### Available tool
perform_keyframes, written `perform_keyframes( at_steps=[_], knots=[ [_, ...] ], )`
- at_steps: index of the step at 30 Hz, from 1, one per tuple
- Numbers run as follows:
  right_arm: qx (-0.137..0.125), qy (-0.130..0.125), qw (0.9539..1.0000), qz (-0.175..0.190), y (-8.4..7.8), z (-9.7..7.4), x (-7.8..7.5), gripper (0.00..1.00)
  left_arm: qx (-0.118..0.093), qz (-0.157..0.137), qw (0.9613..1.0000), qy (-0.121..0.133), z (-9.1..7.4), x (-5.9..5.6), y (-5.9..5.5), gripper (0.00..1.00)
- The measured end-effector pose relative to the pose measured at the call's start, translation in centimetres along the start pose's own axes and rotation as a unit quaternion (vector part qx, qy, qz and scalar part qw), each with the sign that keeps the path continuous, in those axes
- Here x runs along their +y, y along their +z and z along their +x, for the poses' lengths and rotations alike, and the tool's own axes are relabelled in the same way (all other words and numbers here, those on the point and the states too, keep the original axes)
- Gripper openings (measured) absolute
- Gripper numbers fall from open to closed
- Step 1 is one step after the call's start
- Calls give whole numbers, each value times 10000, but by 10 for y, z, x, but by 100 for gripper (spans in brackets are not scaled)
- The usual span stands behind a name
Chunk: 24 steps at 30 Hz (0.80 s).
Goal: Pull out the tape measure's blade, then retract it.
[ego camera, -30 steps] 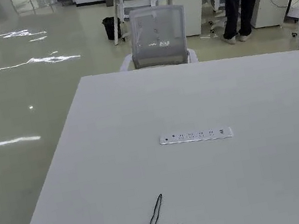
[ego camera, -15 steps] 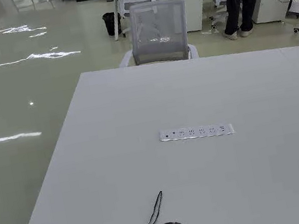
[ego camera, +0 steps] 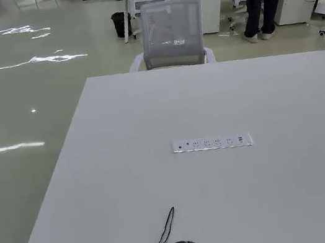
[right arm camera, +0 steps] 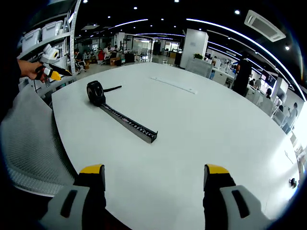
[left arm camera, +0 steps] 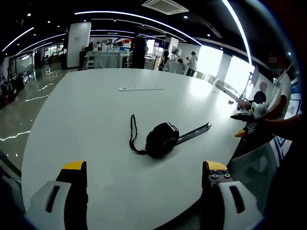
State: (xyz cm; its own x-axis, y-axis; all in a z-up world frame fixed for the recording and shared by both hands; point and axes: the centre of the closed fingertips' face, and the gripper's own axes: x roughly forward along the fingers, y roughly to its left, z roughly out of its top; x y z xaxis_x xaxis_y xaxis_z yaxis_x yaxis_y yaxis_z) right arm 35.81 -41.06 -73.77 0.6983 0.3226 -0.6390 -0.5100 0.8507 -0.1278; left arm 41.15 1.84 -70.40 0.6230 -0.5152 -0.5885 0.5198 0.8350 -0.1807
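Currently | blade (right arm camera: 127,122) extended on surface (right arm camera: 216,120); retraction outstanding | left tongs (left arm camera: 145,166) apart, tape measure (left arm camera: 162,139) at 12 o'clock | right tongs (right arm camera: 154,168) apart

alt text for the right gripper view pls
A black tape measure lies on a white table, its blade pulled out and flat. The right gripper hangs open near the table edge, apart from it; the left gripper shows at upper left.
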Motion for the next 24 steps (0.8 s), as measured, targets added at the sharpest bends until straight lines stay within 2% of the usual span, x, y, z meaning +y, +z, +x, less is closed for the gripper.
perform_keyframes(
  at_steps=[3, 6, 9, 14, 19, 24],
  knots=[
    [12, 20, 10000, -52, 3, 4, -2, 84, -33, 179, 9998, 55, 5, -6, 1, 99],
    [15, 72, 9999, -131, 5, 8, -3, 82, -38, 114, 9999, 108, 11, -7, 3, 99],
    [59, 161, 9995, -268, 8, 15, -2, 77, -23, 73, 9999, 124, 17, -14, 6, 99],
    [128, 362, 9974, -612, 15, 23, 1, 71, -94, 220, 9995, 221, 28, -23, 11, 99],
    [149, 422, 9966, -696, 21, 33, -6, 71, -145, 194, 9995, 204, 41, -32, 15, 99],
    [150, 513, 9956, -771, 29, 42, -7, 71, -214, 184, 9992, 294, 54, -36, 18, 99]
  ],
)
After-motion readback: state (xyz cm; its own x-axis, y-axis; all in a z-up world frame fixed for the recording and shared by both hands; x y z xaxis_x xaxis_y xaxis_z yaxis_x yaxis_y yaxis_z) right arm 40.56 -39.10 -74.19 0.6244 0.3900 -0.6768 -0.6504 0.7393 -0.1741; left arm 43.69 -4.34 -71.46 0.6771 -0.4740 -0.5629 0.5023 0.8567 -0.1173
